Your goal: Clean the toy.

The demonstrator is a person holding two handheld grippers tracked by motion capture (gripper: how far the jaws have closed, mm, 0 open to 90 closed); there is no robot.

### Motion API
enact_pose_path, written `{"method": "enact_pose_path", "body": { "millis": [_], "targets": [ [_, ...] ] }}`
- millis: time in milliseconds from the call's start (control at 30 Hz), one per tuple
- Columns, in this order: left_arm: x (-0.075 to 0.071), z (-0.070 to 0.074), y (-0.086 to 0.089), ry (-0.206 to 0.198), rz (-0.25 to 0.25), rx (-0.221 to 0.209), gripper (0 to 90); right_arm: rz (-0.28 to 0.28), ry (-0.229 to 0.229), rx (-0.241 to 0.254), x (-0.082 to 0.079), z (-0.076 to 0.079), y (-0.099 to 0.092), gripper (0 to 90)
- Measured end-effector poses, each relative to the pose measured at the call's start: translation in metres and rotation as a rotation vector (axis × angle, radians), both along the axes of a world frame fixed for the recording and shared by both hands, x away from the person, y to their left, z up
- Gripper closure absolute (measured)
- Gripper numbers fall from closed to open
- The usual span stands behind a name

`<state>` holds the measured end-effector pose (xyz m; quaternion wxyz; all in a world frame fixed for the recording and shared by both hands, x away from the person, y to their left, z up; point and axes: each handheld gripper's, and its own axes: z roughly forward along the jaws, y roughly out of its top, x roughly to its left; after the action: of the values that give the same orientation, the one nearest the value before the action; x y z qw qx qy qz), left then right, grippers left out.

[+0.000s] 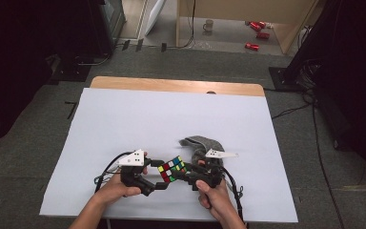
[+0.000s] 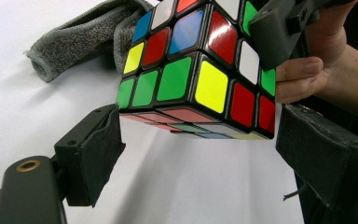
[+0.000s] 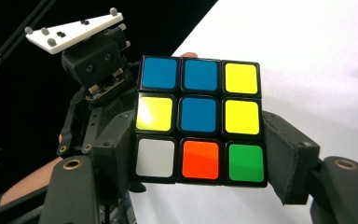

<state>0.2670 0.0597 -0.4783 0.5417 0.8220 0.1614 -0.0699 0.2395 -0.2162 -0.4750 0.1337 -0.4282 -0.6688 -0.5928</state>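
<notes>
White paper covers the table [image 1: 124, 124], and grey carpet surrounds it; on this surface I work both claws close to the near edge.

Right claw [image 3: 200, 154]: my jaws pinch the puzzle cube [image 3: 200, 123] by its lowest row, one pad flat against each side. Blue, yellow, white, orange and green squares face the right gripper view. In the high view this claw [image 1: 187, 174] meets the cube [image 1: 172, 169] from the right, and the cube is held clear of the paper.

Left claw [image 2: 198, 144]: my jaws stand spread, with neither pad touching the cube [image 2: 196, 70]. In the left gripper view the cube hangs just above and between the two pads, its shadow on the paper below. In the high view this claw [image 1: 158, 176] sits just left of the cube. Its jaws have just been opening, with the cube's lower edge over the gap.

Just behind the right claw lies a crumpled grey cloth [image 1: 201, 144] on the paper; in the left gripper view it [image 2: 81, 35] lies beyond the cube.

Farther out, past the table's wooden far edge, a mug [image 1: 208, 25] and some red cans [image 1: 257, 28] lie on the floor.
</notes>
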Motion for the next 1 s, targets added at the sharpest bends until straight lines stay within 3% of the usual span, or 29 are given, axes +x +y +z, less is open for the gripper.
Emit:
{"method": "enact_pose_path", "body": {
  "millis": [33, 433, 700, 1000],
  "targets": [
    [-0.0001, 0.0002, 0.0003, 0.002, -0.001, -0.003, 15.1, 0.005, -0.027, -0.008, -0.001, 0.001, 0.0003, 34.5],
    [0.0005, 0.0026, 0.0039, 0.011, -0.022, -0.034, 15.6, 0.052, -0.153, -0.027, -0.0075, 0.0055, 0.0011, 34.4],
    [0.0003, 0.0029, 0.0064, 0.021, -0.05, -0.051, 17.5, 0.081, -0.195, -0.024, -0.0092, 0.0054, 0.0001, 34.4],
    [-0.0004, 0.0014, 0.0057, 0.016, -0.068, -0.036, 19.9, 0.083, -0.202, -0.018, -0.0095, 0.0055, -0.0009, 34.5]
  ]
}}
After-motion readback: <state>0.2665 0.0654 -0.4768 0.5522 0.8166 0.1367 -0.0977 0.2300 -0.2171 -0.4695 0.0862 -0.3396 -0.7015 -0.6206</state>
